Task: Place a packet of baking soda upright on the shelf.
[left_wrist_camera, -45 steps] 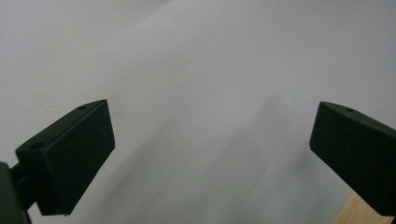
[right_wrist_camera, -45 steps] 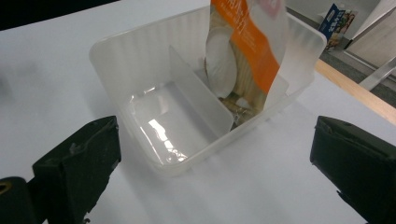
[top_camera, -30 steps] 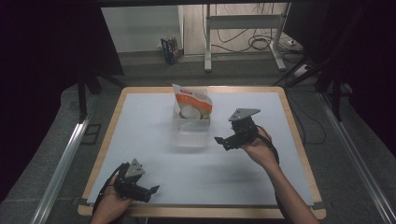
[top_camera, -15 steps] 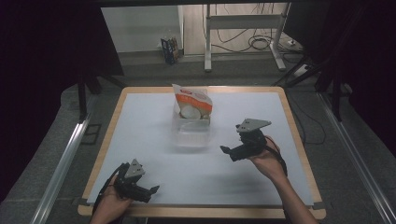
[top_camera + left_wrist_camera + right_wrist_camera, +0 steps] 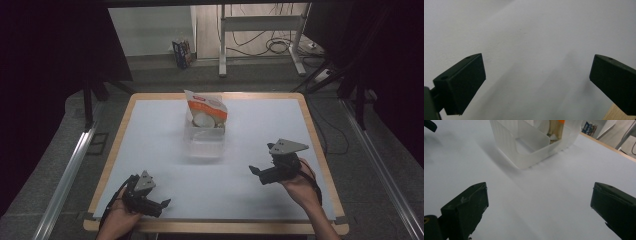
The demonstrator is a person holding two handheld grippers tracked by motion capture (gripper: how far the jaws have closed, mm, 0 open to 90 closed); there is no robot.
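A clear plastic box (image 5: pixel 202 141) stands at the table's middle, and an orange-and-white snack bag (image 5: pixel 206 111) leans upright in its far half. In the right gripper view the clear plastic box (image 5: pixel 534 146) is ahead with the snack bag (image 5: pixel 554 130) inside. My right gripper (image 5: pixel 257 173) hovers open at the right front, well back from the box, nothing between its jaws (image 5: pixel 537 212). My left gripper (image 5: pixel 162 205) rests open near the front left edge, over bare white surface (image 5: pixel 537 82).
The white table top (image 5: pixel 150 150) has a wooden rim (image 5: pixel 320 145). A metal rail (image 5: pixel 65 175) runs along the floor at the left. Behind the table are a desk frame (image 5: pixel 260 35), cables and a small carton (image 5: pixel 181 52) on the floor.
My right gripper has drawn back from beside the box toward the front right of the table. The left gripper has stayed put.
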